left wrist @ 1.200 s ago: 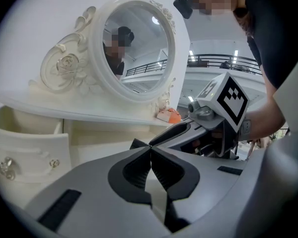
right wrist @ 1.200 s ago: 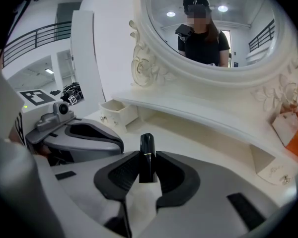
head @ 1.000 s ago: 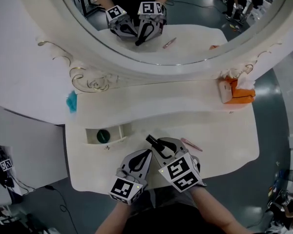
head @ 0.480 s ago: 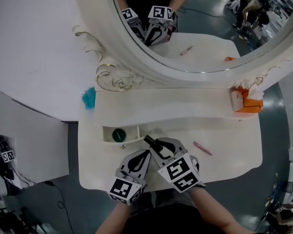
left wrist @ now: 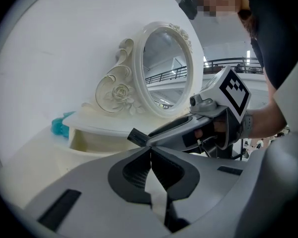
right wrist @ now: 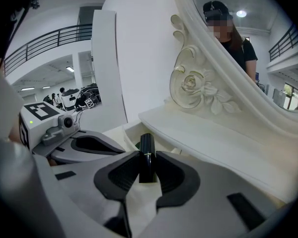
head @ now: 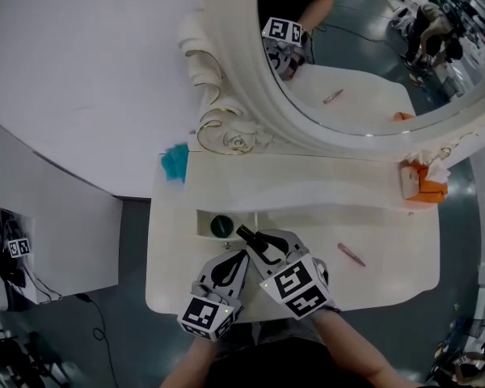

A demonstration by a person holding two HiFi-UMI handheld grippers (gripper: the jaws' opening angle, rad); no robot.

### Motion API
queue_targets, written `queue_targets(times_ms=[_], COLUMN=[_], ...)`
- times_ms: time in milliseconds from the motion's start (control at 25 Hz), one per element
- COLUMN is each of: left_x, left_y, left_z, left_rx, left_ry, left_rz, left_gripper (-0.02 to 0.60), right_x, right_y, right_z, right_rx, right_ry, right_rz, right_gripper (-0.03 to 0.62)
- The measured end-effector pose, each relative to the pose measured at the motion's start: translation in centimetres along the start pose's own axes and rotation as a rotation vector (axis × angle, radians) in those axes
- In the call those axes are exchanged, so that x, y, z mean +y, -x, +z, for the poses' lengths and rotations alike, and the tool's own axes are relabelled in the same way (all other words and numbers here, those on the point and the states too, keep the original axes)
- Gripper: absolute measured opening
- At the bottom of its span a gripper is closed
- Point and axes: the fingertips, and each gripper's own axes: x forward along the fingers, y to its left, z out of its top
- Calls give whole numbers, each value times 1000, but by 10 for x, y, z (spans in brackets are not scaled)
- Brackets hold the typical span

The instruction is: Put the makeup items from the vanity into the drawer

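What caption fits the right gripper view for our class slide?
Right gripper shut on a glossy black lipstick tube, pointing toward the open cream vanity drawer.

A cream vanity table (head: 388, 273) with a raised back shelf fills the middle of the head view. From it a large oval mirror in a carved cream frame with a rose scroll (head: 242, 63) rises toward 1 o'clock. A plain white wall (head: 89, 55) spans 10 o'clock, a flat white panel (head: 48, 225) lies at 8 o'clock, and glossy dark grey floor (head: 129, 297) shows at 7 and 3 o'clock; the right gripper view shows a black-railed balcony (right wrist: 44, 41) at 10 o'clock.
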Motion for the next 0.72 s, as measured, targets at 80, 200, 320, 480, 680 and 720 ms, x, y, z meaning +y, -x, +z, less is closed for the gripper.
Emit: queue_targets(times_ms=[80, 200, 320, 480, 680, 720], left_x=[6, 16, 25, 34, 45, 47], left_y=[5, 11, 18, 24, 29, 30], left_z=[1, 3, 4, 5, 5, 5], left_rx=[-6, -12, -18, -24, -27, -27], left_ry=[4, 9, 15, 24, 33, 35], left_rz=[11, 27, 44, 64, 79, 82], left_gripper=[15, 15, 15, 15, 15, 15], right_x=[4, 11, 17, 24, 29, 30], right_y=[-5, -14, -21, -29, -39, -41], right_z=[6, 13, 20, 25, 29, 30], right_rx=[1, 1, 2, 5, 15, 17], right_ry=[10, 24, 37, 52, 64, 66], right_rz=[8, 20, 32, 48, 62, 65], right_gripper=[110, 110, 110, 110, 110, 110])
